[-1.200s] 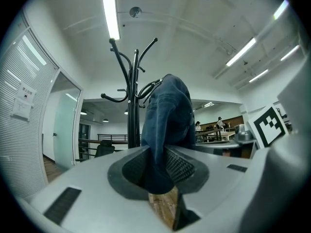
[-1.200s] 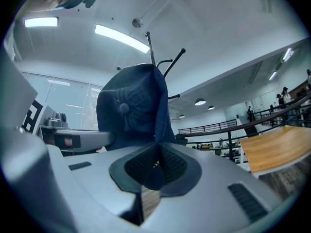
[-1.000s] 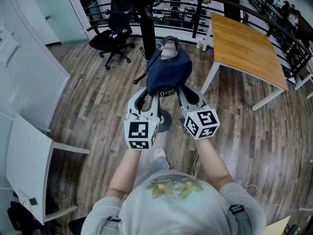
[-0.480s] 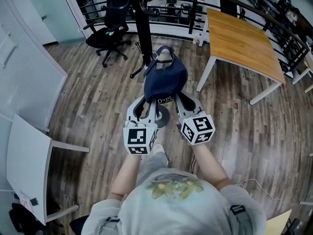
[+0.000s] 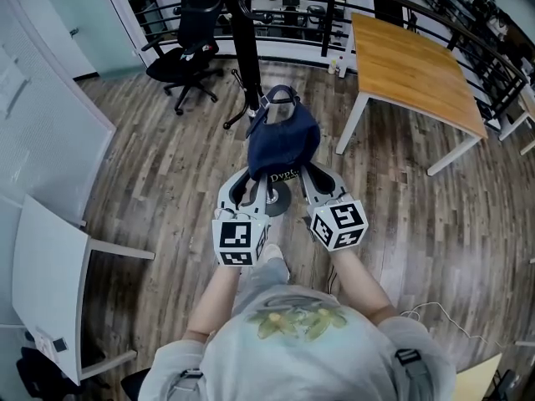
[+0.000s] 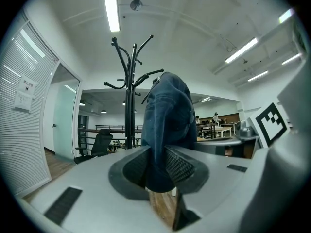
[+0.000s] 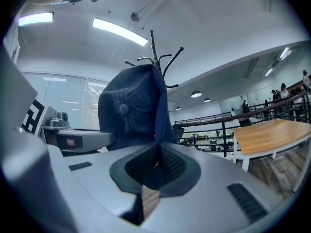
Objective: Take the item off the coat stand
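A dark blue cap [image 5: 283,140] with white lettering on its back hangs free in the air in the head view, held between both grippers. My left gripper [image 5: 256,174] is shut on the cap's left edge, and the blue fabric [image 6: 165,130] sits pinched between its ribbed pads. My right gripper [image 5: 306,170] is shut on the right edge, where the cloth [image 7: 138,113] rises from between its jaws. The black coat stand [image 5: 242,48] rises behind the cap, apart from it; its curved hooks [image 6: 127,72] show bare.
A black office chair [image 5: 191,53] stands left of the coat stand. A wooden table [image 5: 411,61] with white legs is at the right. A white desk [image 5: 50,282] lies at the lower left, beside a glass partition. A black railing [image 5: 334,7] runs across the back.
Both grippers and the cap have come back from the coat stand, toward the person and slightly left. In the last half second they hardly moved.
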Tool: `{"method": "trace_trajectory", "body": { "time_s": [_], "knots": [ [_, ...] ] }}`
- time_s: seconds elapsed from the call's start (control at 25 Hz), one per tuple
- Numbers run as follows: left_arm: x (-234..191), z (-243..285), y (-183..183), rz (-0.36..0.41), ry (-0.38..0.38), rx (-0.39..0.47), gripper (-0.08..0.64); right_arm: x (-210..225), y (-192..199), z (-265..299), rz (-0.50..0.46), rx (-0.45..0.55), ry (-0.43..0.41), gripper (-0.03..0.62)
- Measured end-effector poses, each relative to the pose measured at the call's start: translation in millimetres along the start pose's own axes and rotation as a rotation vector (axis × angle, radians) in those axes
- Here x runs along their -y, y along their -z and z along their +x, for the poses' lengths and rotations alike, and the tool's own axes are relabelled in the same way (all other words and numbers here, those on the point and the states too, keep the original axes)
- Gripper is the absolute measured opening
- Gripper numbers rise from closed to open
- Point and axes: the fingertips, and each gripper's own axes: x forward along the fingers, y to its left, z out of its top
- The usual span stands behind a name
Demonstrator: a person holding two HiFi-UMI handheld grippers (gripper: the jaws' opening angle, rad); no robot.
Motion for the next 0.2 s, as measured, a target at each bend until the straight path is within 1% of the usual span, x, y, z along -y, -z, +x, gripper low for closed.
{"method": "trace_trajectory", "body": {
  "time_s": [0.2],
  "knots": [
    [0.0,-4.9,5.9,0.01,-0.002,-0.01,0.084,-4.4,7.4,-3.4,0.004,-0.002,-0.001,0.023]
  ]
}}
